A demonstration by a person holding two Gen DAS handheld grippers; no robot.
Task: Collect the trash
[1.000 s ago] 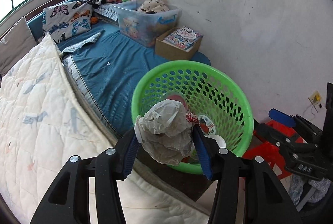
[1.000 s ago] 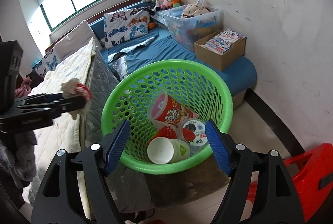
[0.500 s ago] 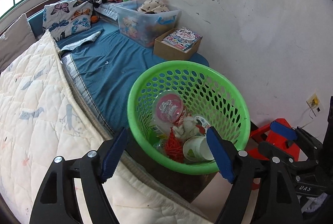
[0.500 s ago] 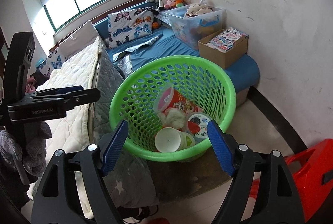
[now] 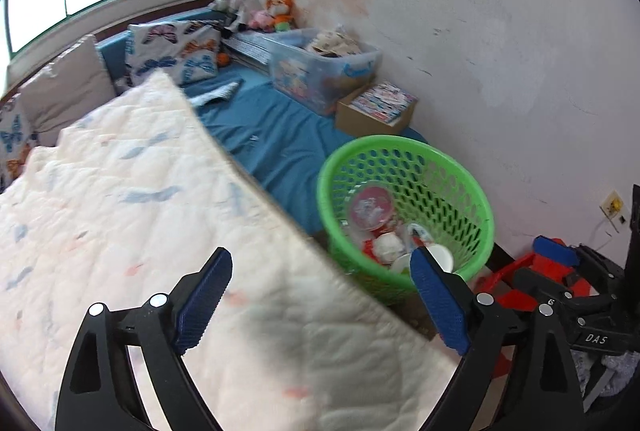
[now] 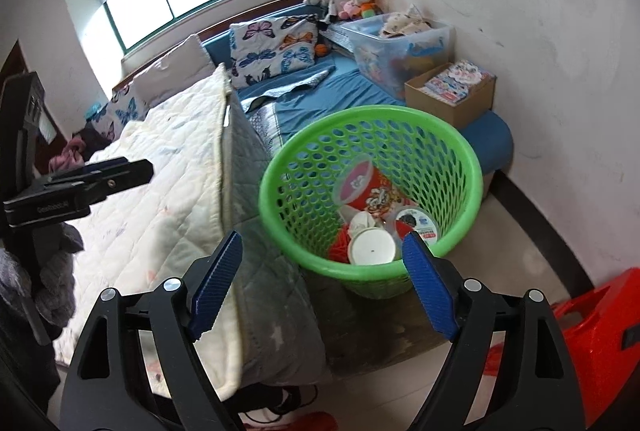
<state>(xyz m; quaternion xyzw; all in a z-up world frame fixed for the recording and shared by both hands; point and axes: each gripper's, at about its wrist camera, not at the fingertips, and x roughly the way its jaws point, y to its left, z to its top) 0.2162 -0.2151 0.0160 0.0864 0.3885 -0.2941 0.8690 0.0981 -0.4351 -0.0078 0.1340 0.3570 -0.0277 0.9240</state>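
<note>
Left tongs (image 5: pixel 320 305) gape empty over the bed's quilt (image 5: pixel 120 211); right tongs (image 6: pixel 322 285) gape empty near the green basket (image 6: pixel 280 167); the trash (image 6: pixel 370 219) lies inside it, cups and crumpled paper.

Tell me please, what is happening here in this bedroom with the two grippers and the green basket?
A person is collecting trash with a handheld gripper in each hand. Both the left gripper and the right gripper are open and hold nothing. The green basket stands beside the bed and contains a red cup, a crumpled paper wad, a white cup and a round lid. The left gripper is over the white quilt, away from the basket.
</note>
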